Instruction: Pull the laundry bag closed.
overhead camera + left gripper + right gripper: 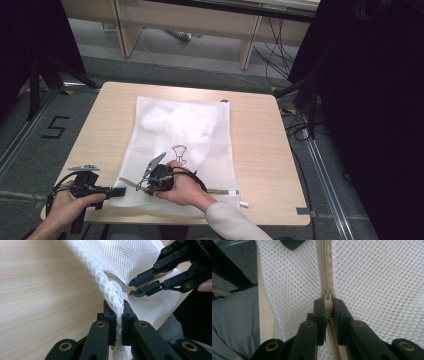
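Note:
A white mesh laundry bag (200,145) lies flat on the wooden table (260,145), with white cloth inside it. A beige zipper (326,267) runs along the bag's near edge. My left gripper (120,192) is shut on the bag's near left corner, and the mesh (117,300) is pinched between its jaws (119,317). Just to its right, my right gripper (140,186) is shut on the zipper pull (327,298). In the left gripper view the right gripper (133,289) shows at upper right, with its tips on the pull.
The bag covers the middle of the table, with bare wood on both sides (100,130). The table's near edge (280,220) is close to both hands. Cables (280,55) and a tripod (40,75) stand on the floor beyond.

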`<state>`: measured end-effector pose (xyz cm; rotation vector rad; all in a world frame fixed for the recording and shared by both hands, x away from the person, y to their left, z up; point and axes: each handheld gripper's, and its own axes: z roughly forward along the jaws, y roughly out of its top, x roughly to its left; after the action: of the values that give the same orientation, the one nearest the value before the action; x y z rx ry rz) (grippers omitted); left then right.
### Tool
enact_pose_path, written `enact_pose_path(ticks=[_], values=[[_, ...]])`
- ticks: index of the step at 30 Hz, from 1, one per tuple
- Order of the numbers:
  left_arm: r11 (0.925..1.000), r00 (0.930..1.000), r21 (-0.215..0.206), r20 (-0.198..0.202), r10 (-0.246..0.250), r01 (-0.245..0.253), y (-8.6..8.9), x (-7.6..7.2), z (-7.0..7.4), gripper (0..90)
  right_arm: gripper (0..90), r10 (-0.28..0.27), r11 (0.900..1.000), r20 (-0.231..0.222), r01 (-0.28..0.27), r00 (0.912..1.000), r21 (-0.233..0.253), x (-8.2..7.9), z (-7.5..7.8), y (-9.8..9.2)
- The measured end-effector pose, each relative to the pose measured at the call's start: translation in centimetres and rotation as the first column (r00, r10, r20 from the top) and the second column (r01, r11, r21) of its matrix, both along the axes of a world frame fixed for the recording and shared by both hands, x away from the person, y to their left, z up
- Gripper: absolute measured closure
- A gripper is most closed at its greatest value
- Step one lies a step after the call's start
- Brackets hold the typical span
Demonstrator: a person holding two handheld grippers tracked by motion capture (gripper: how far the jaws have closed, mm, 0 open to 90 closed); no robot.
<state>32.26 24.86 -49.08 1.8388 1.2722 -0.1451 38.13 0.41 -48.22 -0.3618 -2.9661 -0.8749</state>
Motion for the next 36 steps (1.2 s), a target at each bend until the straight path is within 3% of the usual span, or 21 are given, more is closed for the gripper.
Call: enact_pose_path(ticks=[6, 10, 13, 15, 23, 25, 26, 30, 36], values=[[1.0000, 1.0000, 0.002, 0.001, 0.000, 0.000, 0.0, 0.0, 0.0, 85.7, 82.8, -0.004, 1.000, -0.003, 0.004, 1.0000, 0.006, -0.1, 0.2, -0.3], [0.9990, 0.9989, -0.007, 0.014, 0.045, -0.045, -0.2, 0.0, -0.1, 85.7, 82.8, -0.007, 1.000, 0.005, 0.007, 1.0000, -0.015, -0.1, 0.1, -0.7], [0.9996, 0.9996, -0.007, 0.002, 0.027, -0.027, -0.2, 0.0, -0.1, 85.7, 82.8, -0.009, 1.000, -0.001, 0.009, 1.0000, -0.016, 0.0, 0.0, -1.2], [0.9998, 1.0000, 0.018, 0.003, -0.006, 0.006, 0.0, 0.0, 0.0, 85.7, 82.8, -0.010, 1.000, -0.001, 0.010, 0.9999, -0.016, 0.0, 0.0, -1.3], [0.9989, 0.9989, 0.000, 0.006, 0.046, -0.046, -0.2, 0.0, -0.2, 85.7, 82.8, -0.014, 0.999, 0.005, 0.014, 0.9999, -0.041, 0.1, 0.0, -2.2], [0.9998, 1.0000, 0.018, 0.001, 0.006, -0.006, 0.0, 0.1, -0.1, 85.7, 82.8, -0.019, 0.999, 0.002, 0.019, 0.9998, -0.046, 0.1, 0.1, -2.4], [0.9995, 0.9995, 0.002, 0.003, 0.031, -0.031, -0.2, 0.0, -0.1, 85.7, 82.7, -0.017, 0.999, 0.001, 0.017, 0.9999, -0.044, 0.1, 0.1, -2.5], [0.9988, 0.9988, 0.002, 0.008, 0.049, -0.049, -0.2, 0.0, -0.2, 85.7, 82.8, -0.019, 0.999, 0.004, 0.020, 0.9998, -0.047, 0.1, 0.2, -2.7], [0.9987, 0.9987, 0.008, 0.009, 0.050, -0.050, -0.1, 0.0, -0.2, 85.7, 82.7, -0.031, 0.998, -0.004, 0.030, 0.9995, -0.051, 0.2, 0.1, -3.2]])
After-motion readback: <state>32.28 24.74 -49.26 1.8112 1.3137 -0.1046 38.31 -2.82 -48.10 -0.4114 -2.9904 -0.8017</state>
